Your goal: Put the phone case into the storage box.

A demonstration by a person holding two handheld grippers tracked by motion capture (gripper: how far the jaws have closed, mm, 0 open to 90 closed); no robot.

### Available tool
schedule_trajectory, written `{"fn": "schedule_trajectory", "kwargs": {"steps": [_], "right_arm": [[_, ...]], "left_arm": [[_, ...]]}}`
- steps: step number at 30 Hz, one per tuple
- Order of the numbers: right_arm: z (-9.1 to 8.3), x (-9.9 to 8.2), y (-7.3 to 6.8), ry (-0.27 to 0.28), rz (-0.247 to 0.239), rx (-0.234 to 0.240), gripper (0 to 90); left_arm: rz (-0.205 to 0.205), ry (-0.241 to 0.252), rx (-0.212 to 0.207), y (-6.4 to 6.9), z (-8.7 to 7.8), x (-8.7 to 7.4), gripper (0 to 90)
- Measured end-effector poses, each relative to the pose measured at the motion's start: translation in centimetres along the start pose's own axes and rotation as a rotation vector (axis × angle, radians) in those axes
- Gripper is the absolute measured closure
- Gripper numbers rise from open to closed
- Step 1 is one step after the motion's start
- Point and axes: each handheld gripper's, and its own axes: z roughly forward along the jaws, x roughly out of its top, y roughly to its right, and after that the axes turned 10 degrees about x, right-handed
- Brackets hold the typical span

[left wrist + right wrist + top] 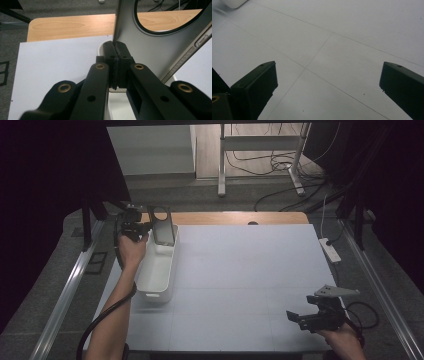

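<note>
A white sheet [240,280] covers most of a wooden table [225,218], whose bare pale grain shows along the far edge; beyond it lies grey floor with loose cables and the legs of a white metal stand [260,150], and dark curtains close both sides. At the sheet's far left corner stands a grey panel [163,226], a flat, thin, smooth metal piece with a large round hole near its top; it is upright and slightly tilted, with its lower part inside the far end of a white bin [156,270]. In the left gripper view the panel [155,50] has a matte grey face, a rounded edge with a slim button and a row of fine slots down its right side. The left gripper [134,227] is at the panel's left edge, and in its own view the left gripper [116,50] has both black jaws pressed together on that thin edge, pinching the panel just above the bin's rim [101,48]. The bin is a long, narrow, smooth plastic tub with rounded corners and a slot handle at its near end, lying lengthwise away from the person. The left hand [131,251] holds its gripper over the bin's left wall. Well apart, at the near right of the sheet, the right gripper [300,317] sits low above bare paper, pointing left; in its own view the right gripper [328,82] has its blocky black jaws spread wide with nothing between them, above faint crossing seams in the sheet
</note>
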Motion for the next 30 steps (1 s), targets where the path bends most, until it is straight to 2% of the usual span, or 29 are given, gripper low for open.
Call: {"fn": "schedule_trajectory", "kwargs": {"steps": [16,30], "right_arm": [[0.0,0.0,0.0,-0.003,0.001,0.003,1.9],[0.0,0.0,0.0,-0.004,0.0,0.003,2.0]], "left_arm": [[-0.008,-0.031,0.008,0.1,1.7,-0.6,88.9],[-0.003,-0.046,0.009,0.5,2.5,-0.7,88.9]]}}
